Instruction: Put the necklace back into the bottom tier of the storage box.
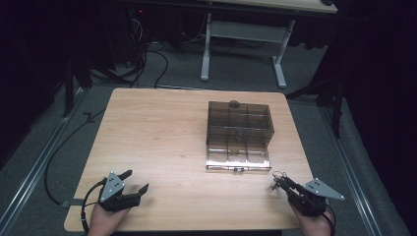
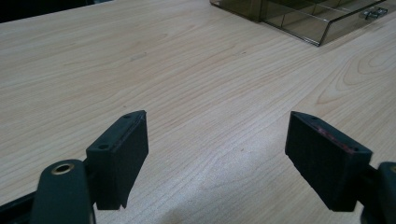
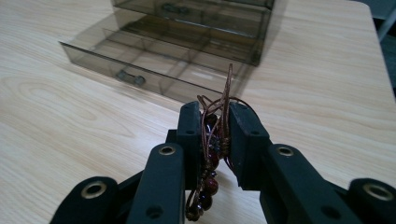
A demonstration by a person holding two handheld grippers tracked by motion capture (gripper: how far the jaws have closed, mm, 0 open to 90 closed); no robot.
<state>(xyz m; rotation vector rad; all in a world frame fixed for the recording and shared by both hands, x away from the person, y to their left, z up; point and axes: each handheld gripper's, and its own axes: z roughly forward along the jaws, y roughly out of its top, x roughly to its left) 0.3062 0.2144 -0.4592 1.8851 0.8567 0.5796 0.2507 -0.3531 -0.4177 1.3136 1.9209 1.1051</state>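
R gripper (image 3: 217, 140) clamps beaded bracelet (image 3: 210, 158) btwn jaws, near drawer box (image 1: 239, 135); L gripper (image 2: 217, 158) wide apart.

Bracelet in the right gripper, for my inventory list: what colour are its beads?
Dark red beads on brown cord, clearest in the right gripper view.

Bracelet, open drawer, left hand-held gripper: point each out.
bracelet (image 3: 211, 163): right gripper view, beads between the jaws.
drawer (image 1: 238, 162): high view, front edge.
left hand-held gripper (image 1: 136, 182): high view, midway between fingertips.

I see the drawer box (image 1: 240, 129) right of centre on the table (image 1: 157, 137), its drawer (image 1: 238, 158) toward me, my left gripper (image 1: 129, 181) near-left, my right gripper (image 1: 278, 183) near-right pinching a bracelet (image 3: 211, 154).
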